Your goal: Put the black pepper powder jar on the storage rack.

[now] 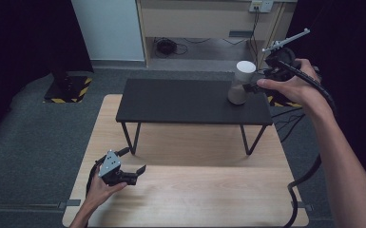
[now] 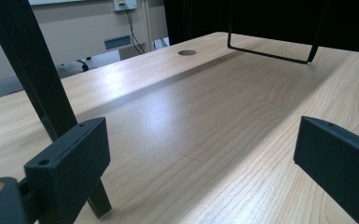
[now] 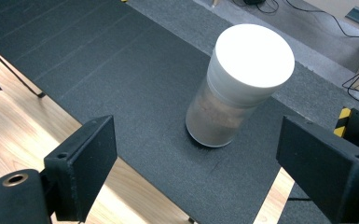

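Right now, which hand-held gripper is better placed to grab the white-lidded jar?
Right. The right hand-held gripper is open beside the jar on the black shelf, jaws facing it. The left hand-held gripper rests low on the wooden table, far away.

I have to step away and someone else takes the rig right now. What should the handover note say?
Right claw: open, holding nothing, hovering by the white-lidded jar, jaws not touching it.
Left claw: open, holding nothing, low over the wooden table.
Jar: upright, lid on, near the right end of the black shelf that stands on the table.
Done: nothing gripped yet.
Left: probably close the right claw on the jar and move it.
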